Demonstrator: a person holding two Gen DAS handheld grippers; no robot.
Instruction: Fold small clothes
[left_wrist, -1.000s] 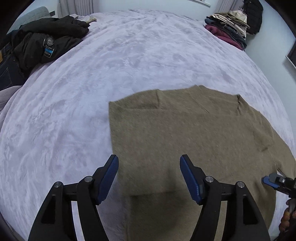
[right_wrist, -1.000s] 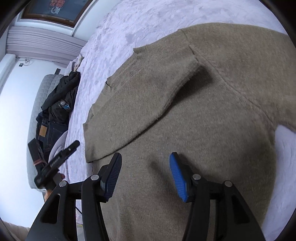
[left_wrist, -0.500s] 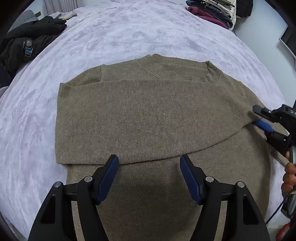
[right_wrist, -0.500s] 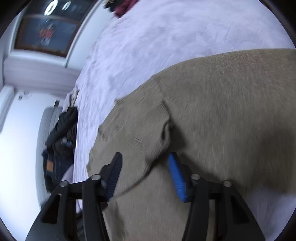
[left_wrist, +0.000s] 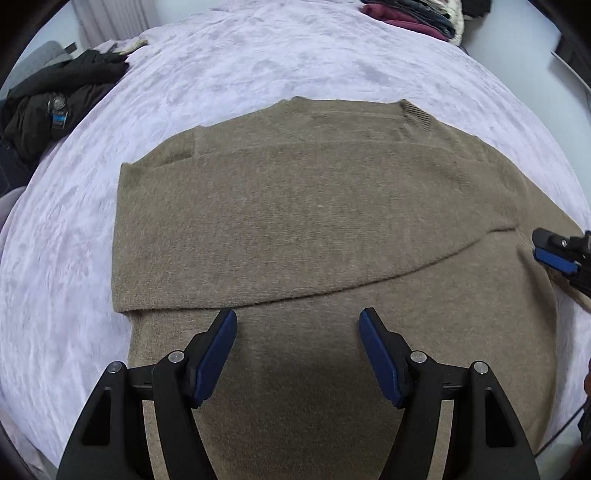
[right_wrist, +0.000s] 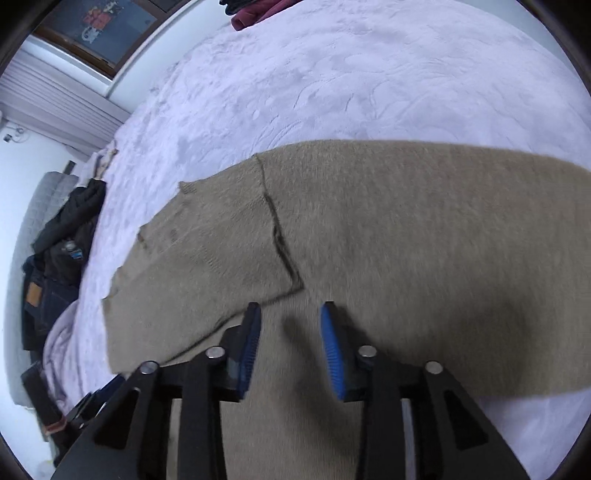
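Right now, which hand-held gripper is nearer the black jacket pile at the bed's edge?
Left. The left hand-held gripper hovers over the sweater on the side toward the black jacket pile; the right hand-held gripper, jaws opening and empty, sits at the sweater's opposite edge.

The right gripper (right_wrist: 290, 314) has let go of the sweater's (left_wrist: 314, 206) folded sleeve — jaws opening, apparently nothing between them.
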